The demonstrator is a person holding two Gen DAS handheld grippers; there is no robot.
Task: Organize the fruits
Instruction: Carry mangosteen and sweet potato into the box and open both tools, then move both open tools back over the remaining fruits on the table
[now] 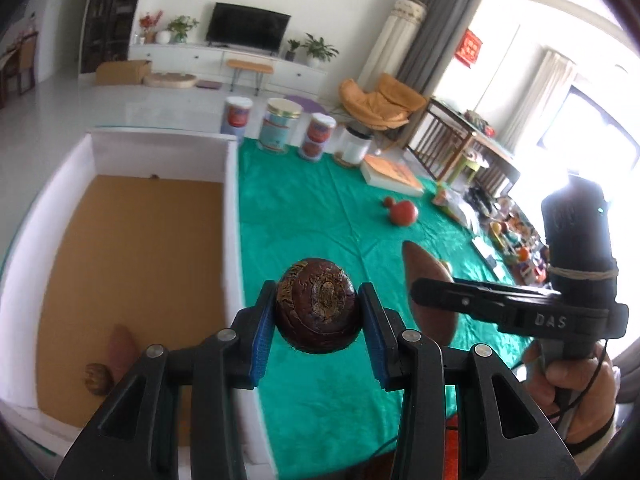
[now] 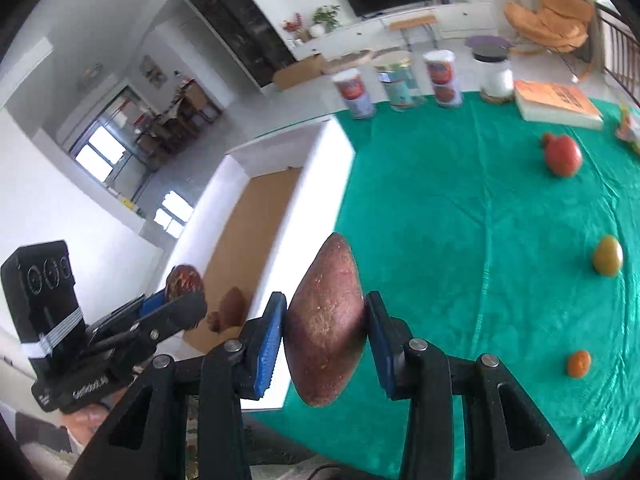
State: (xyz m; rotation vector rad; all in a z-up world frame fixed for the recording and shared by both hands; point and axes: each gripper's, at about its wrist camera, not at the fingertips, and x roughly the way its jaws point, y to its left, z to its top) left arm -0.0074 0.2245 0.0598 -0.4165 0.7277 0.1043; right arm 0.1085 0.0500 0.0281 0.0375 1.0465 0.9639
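Both tongs point steeply downward, side by side. The left tongs [image 1: 319, 312] have their blue pads [image 1: 262, 336] pressed on a round dark piece – a firm grip. The right tongs [image 2: 326, 332] clamp an elongated reddish-brown piece; a hand [image 1: 576, 380] wraps their handle.

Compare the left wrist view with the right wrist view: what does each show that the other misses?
Left wrist only: the person's hand gripping the right gripper's handle.
Right wrist only: a yellow-green fruit and a small orange fruit on the green cloth.
Both: the left gripper shut on a round dark fruit, the right gripper on a sweet potato, the white box, the red fruit.
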